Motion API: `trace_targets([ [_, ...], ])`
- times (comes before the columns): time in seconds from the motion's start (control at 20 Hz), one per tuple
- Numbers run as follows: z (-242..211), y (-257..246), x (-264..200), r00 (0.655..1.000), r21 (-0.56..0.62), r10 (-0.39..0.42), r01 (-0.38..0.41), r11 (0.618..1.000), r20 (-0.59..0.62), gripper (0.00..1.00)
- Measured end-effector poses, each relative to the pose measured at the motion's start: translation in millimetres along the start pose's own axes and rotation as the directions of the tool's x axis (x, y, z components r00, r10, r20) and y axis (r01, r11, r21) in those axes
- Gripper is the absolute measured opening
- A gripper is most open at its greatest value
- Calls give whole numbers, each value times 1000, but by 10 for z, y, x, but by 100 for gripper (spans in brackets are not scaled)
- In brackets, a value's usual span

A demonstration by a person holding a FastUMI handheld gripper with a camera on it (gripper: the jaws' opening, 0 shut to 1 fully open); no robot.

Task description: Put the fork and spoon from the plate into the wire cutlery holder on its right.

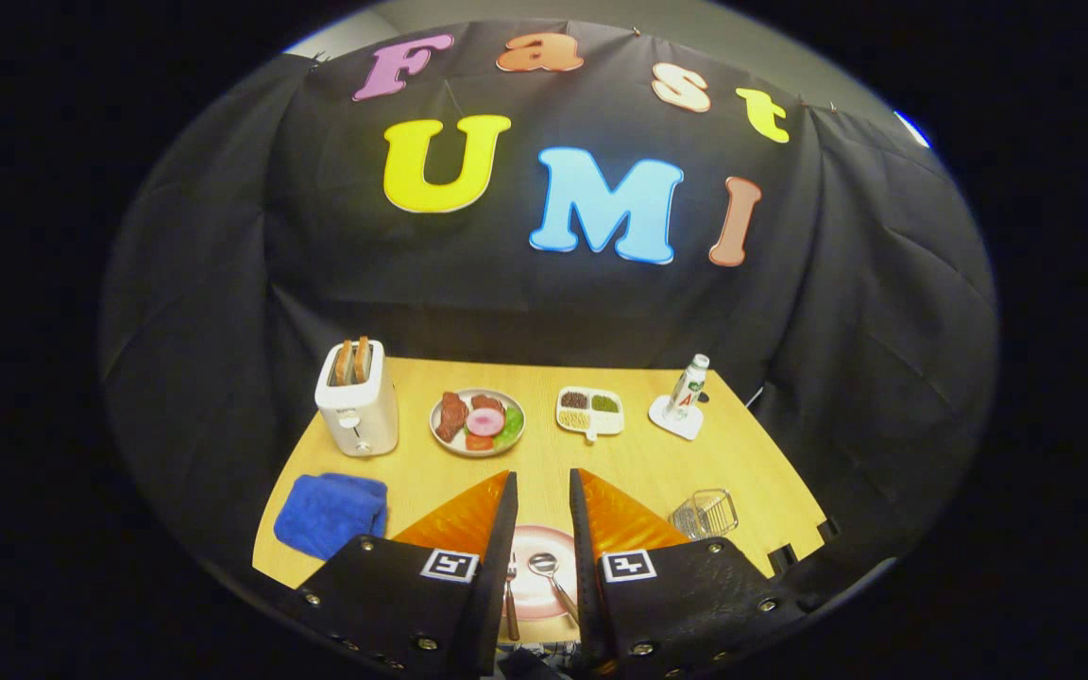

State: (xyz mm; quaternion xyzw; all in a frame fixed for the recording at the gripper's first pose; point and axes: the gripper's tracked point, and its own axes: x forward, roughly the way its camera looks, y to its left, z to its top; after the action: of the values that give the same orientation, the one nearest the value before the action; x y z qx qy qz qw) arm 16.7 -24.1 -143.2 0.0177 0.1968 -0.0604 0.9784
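A pink plate (536, 552) lies at the table's near edge, seen through the gap between my two fingers. On it rest a fork (511, 604) on the left and a spoon (549, 571) on the right, both with handles toward me. The wire cutlery holder (705, 513) stands to the plate's right, just beyond my right finger. My gripper (541, 486) hovers above the plate, open, with nothing held between its fingers.
A white toaster (357, 401) with toast stands at the back left, a blue cloth (330, 512) in front of it. A plate of food (477, 422), a divided dish (589, 411) and a bottle on a coaster (688, 389) line the far side.
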Motion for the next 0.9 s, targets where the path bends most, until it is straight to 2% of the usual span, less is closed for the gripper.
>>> trace_targets([
  [0.15,-446,-34,173,991,-28,-16,13,1000,-132,33],
  [0.3,-947,-79,282,955,-54,-14,-2,999,-297,33],
  [0.55,-1530,-181,391,869,-157,-69,-10,988,-489,33],
  [0.7,-1861,-256,460,796,-216,-115,-20,976,-594,34],
  [0.9,-2214,-292,532,719,-246,-138,-47,968,-681,36],
])
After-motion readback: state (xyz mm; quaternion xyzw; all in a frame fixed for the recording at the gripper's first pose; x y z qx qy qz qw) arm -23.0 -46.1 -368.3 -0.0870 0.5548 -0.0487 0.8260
